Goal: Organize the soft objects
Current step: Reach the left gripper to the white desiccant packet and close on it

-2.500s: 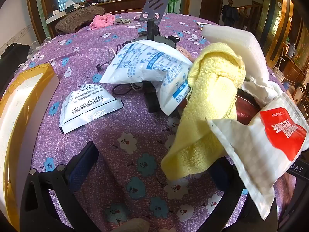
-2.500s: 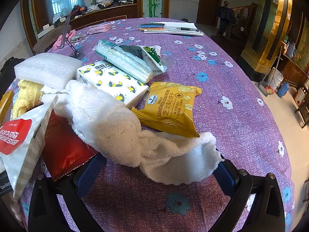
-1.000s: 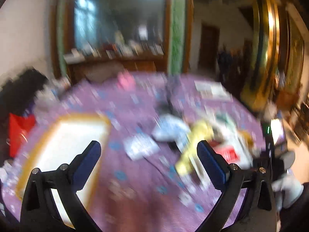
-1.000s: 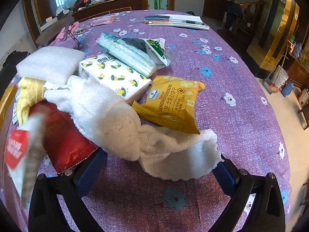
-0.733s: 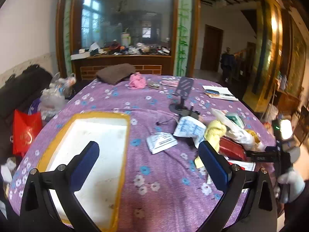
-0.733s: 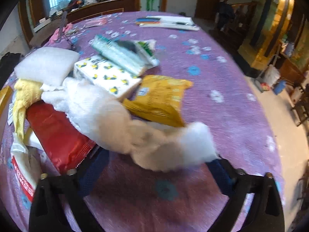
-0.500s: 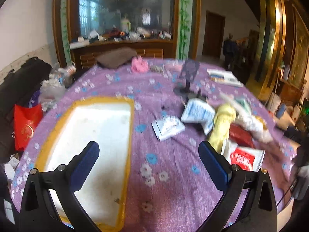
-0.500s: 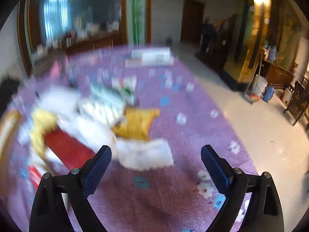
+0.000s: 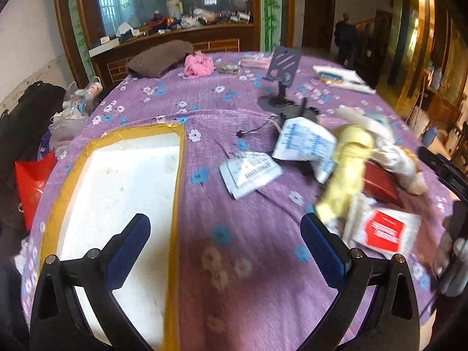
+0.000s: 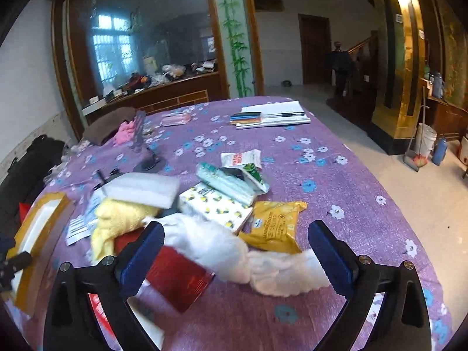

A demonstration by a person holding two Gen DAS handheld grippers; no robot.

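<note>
A round table [image 9: 204,111] under a purple cloth printed with blue and white flowers carries a heap of soft things, and the yellow terry towel [image 9: 346,172] in that heap serves as the landmark. The left gripper [image 9: 225,239] hangs above the cloth with its blue-padded jaws released and wide apart, nothing between them; it is well to the left of the yellow towel. Farther left again lies a shallow white foam tray edged with brown tape [image 9: 117,193], bare inside. Between the tray and the towel rests a flat white printed sachet [image 9: 248,174], and a larger white and blue printed bag [image 9: 304,142] leans just beside the towel. A white packet with a red label [image 9: 383,231] lies just in front of the towel.

The right gripper [image 10: 237,256] hovers over the heap on the towel's right, its jaws likewise spread and empty. Under them sprawls a fluffy white cloth [image 10: 234,251], touching a shiny red pouch [image 10: 175,278] that lies against the yellow towel [image 10: 120,219]. A white foam block [image 10: 143,188] sits on the towel's far side. Right of the towel are a white tissue pack printed with lemons [image 10: 216,207], a green and white wrapped pack [image 10: 231,182] and a yellow cracker packet [image 10: 275,222].
</note>
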